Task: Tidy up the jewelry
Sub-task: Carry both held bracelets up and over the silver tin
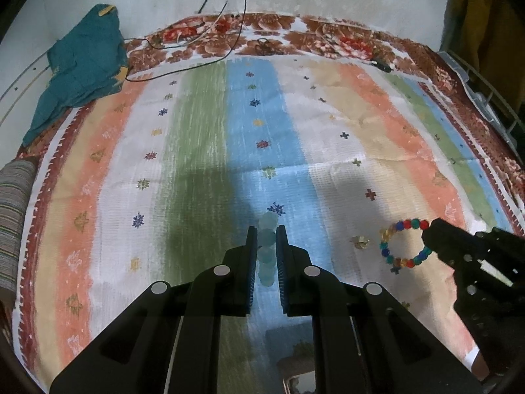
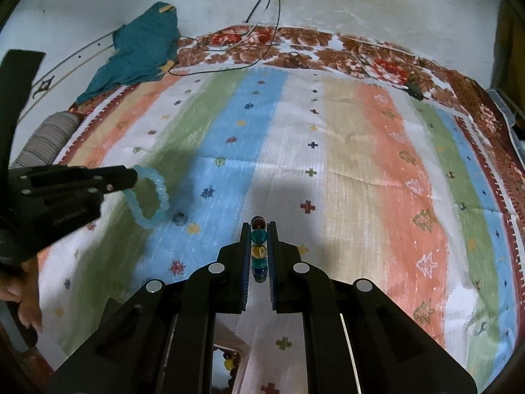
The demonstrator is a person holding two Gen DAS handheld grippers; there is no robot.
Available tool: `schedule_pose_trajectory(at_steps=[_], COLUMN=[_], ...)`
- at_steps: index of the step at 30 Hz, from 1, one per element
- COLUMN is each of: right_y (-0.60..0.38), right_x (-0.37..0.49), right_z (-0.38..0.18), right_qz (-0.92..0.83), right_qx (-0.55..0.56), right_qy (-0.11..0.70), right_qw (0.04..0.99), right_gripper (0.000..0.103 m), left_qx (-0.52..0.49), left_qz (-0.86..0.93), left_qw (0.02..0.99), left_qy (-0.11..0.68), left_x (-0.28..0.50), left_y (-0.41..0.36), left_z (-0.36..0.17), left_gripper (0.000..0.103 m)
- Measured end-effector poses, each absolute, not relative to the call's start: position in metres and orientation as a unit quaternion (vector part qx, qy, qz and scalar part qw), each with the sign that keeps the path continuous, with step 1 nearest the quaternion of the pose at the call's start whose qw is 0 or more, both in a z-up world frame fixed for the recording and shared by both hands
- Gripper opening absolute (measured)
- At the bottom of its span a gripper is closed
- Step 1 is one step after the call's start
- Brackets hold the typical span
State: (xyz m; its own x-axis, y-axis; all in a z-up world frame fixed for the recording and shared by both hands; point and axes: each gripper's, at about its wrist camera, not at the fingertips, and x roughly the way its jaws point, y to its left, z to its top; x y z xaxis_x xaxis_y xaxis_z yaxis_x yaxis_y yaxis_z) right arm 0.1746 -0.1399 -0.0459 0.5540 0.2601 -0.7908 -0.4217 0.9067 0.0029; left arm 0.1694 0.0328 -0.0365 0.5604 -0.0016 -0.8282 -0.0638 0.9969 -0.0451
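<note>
The left hand-held gripper (image 1: 266, 229) is pinching the pale blue bracelet (image 2: 149, 197), and the right hand-held gripper (image 2: 259, 225) is clamping the multicoloured bracelet (image 1: 402, 243), both lifted above the striped bedspread (image 1: 328, 138). Carrying looks underway; next calls for a storage spot.

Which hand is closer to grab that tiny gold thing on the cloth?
Probably the right. The small gold piece lies beside the multicolour bracelet that the right gripper holds. But both grippers are full: the left gripper is shut on the pale blue bracelet.
</note>
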Motion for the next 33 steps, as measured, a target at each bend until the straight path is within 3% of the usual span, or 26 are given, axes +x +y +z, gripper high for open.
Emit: schedule_pose_trajectory(at_steps=[33], right_y=[-0.148], right_x=[0.126], right_z=[-0.008], right_qz=[0.223], right_qx=[-0.091], right_qy=[0.381], right_qw=[0.893], right_gripper=[0.011], left_qx=[-0.029], left_qz=[-0.018], left_qw=[0.906], left_qy=[0.421], left_x=[0.108], left_y=[0.007], left_z=[0.008], left_gripper=[0.011])
